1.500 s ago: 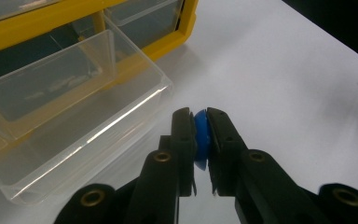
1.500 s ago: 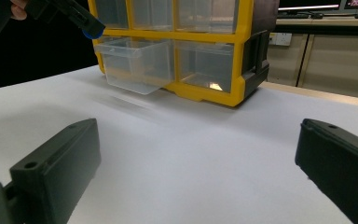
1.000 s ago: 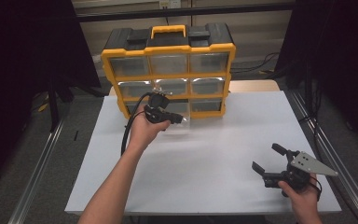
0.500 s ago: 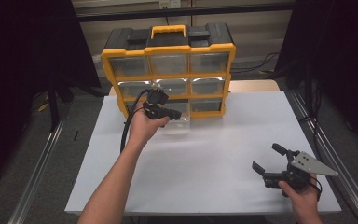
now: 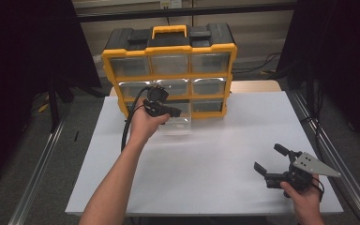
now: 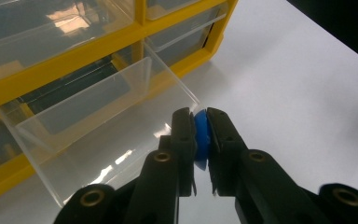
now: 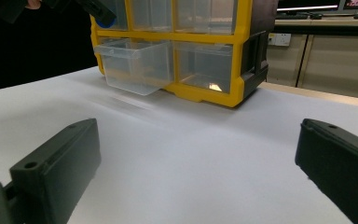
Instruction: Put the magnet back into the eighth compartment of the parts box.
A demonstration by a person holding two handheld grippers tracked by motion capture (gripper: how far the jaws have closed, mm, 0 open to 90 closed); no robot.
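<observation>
high view: the left gripper [image 5: 168, 111] sits a little lower and nearer the person than a second ago, above the pulled-out clear drawer [image 5: 178, 125] of the yellow organizer [image 5: 168, 70].
left gripper view: jaws clamped on a blue piece [image 6: 201, 137], just over the drawer's front corner.
right gripper view: right gripper [image 7: 200, 172] jaws wide apart above the white table [image 7: 191, 154].

one organizer [image 5: 168, 70], nine drawers, two claws
</observation>
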